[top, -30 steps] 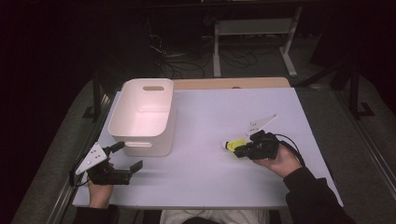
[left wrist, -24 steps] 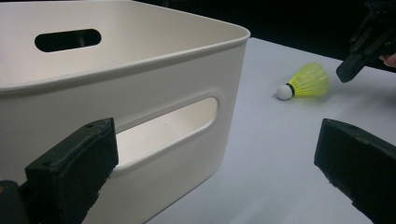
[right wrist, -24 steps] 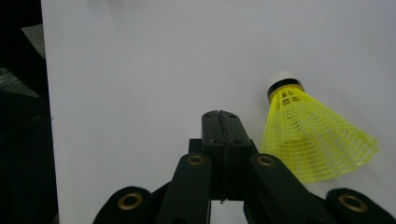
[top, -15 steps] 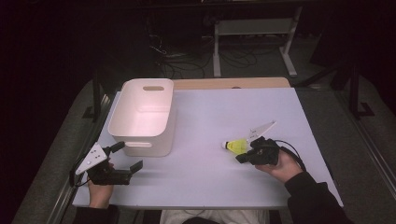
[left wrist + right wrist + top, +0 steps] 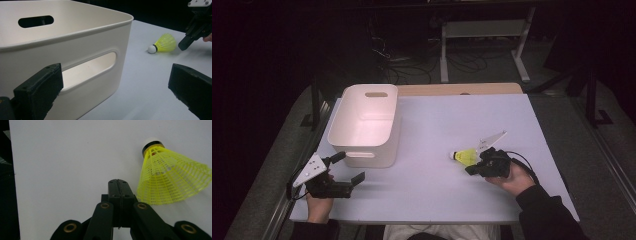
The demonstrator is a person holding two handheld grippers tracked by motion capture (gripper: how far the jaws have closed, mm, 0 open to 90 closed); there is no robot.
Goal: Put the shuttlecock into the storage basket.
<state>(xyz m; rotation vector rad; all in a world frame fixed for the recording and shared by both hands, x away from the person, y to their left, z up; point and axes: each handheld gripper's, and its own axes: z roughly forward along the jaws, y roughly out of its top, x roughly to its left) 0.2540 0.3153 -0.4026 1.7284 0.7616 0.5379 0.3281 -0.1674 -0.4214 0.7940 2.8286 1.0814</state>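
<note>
A yellow shuttlecock [image 5: 464, 156] [image 5: 163, 43] [image 5: 170, 180] with a white cork lies on its side on the white table [image 5: 437, 120], right of centre. My right gripper [image 5: 471, 170] [image 5: 117, 182] [image 5: 183, 45] rests just beside its skirt, on the near side. Its jaws are shut against each other with nothing between them. My left gripper [image 5: 349, 167] [image 5: 115, 82] is held at the near left with its jaws wide open and empty, facing the slotted front wall of the white bin [image 5: 372, 155] [image 5: 75, 37].
The bin stands at the left of the table and looks empty inside. Bare table lies between the bin and the shuttlecock. Beyond the far edge are a wooden strip [image 5: 457, 89], cables and a metal stand [image 5: 482, 30] on a dark floor.
My right gripper has shifted slightly toward the near edge, and its tip now lies alongside the shuttlecock. The shuttlecock, bin and left gripper have stayed put.
</note>
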